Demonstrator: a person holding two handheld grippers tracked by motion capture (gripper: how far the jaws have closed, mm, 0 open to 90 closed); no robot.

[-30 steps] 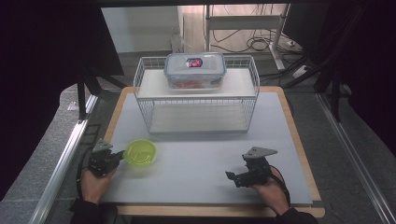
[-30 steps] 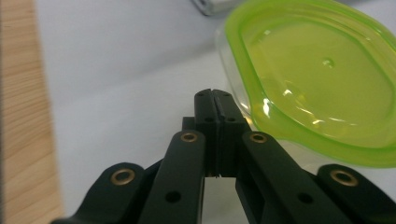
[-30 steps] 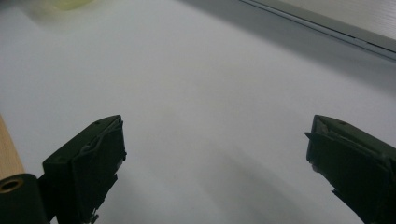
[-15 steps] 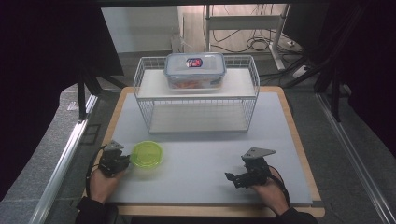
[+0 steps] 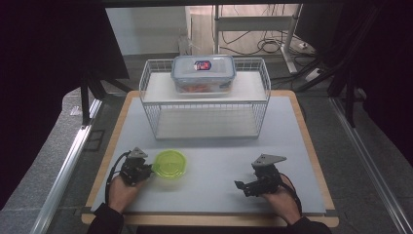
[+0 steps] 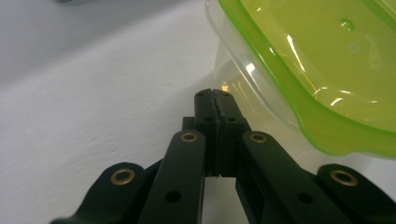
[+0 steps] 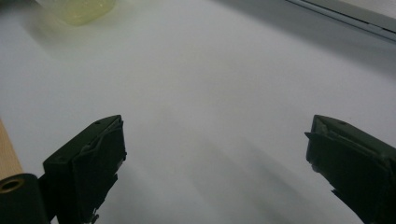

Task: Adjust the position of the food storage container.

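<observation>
The round, translucent green plastic bowl (image 5: pixel 169 163) sits on the counter (image 5: pixel 214 195) before the white wire rack (image 5: pixel 204 100); left gripper (image 5: pixel 141 171), jaws together, touches its rim; right gripper (image 5: pixel 243 187), jaws apart, rests well right of the bowl. Advised: push low and level, lest the bowl tip.

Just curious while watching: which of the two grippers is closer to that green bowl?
Left. The left gripper sits right beside the green bowl, jaws shut. The right gripper rests far across the mat.

We look down from above the table's (image 5: pixel 214 195) near edge, facing the wire rack (image 5: pixel 204 105). Both gripper views skim low; all three share the green bowl (image 5: pixel 169 163).
</observation>
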